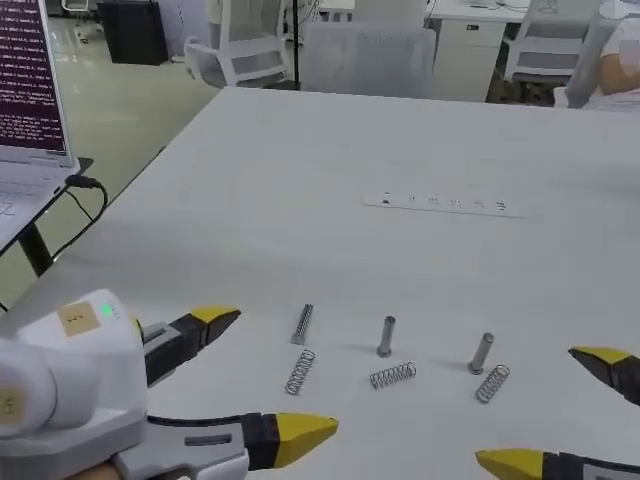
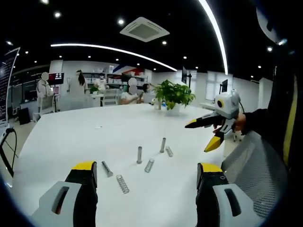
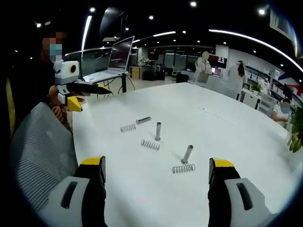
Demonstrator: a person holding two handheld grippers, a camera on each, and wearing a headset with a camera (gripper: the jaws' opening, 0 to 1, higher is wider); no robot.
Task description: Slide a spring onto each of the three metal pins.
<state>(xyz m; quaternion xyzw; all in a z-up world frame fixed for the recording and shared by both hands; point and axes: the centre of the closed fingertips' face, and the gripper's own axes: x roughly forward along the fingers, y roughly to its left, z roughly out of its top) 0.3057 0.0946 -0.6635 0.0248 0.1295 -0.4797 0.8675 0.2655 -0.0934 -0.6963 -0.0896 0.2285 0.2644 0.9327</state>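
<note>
**Head view:** 3 pins and 3 springs sit loose on the white bench (image 1: 420,150), with no tray or box holding them. The left pin (image 1: 303,324) lies on its side. The middle pin (image 1: 387,336) and right pin (image 1: 482,353) stand on end. Each has a spring just beside it, on the person's side: left spring (image 1: 300,371), middle spring (image 1: 392,375), right spring (image 1: 492,383). No spring is on a pin, so the task looks unstarted. The left hand-held gripper (image 1: 262,375) and right hand-held gripper (image 1: 555,408) hover at either end of the row, both spread wide and empty.

**Left gripper view:** its jaws stand well apart with nothing between them. The left pin (image 2: 107,169) and left spring (image 2: 122,183) are nearest ahead.

**Right gripper view:** its jaws are equally wide and bare. The right pin (image 3: 187,154) and right spring (image 3: 183,168) lie closest.

The step in hand is probably the approach for a first pick. The next move calls for a light pinch across a spring's coils, then lining its bore up with a pin's top. The fallen left pin will likely need steadying by the other hand-held gripper.
</note>
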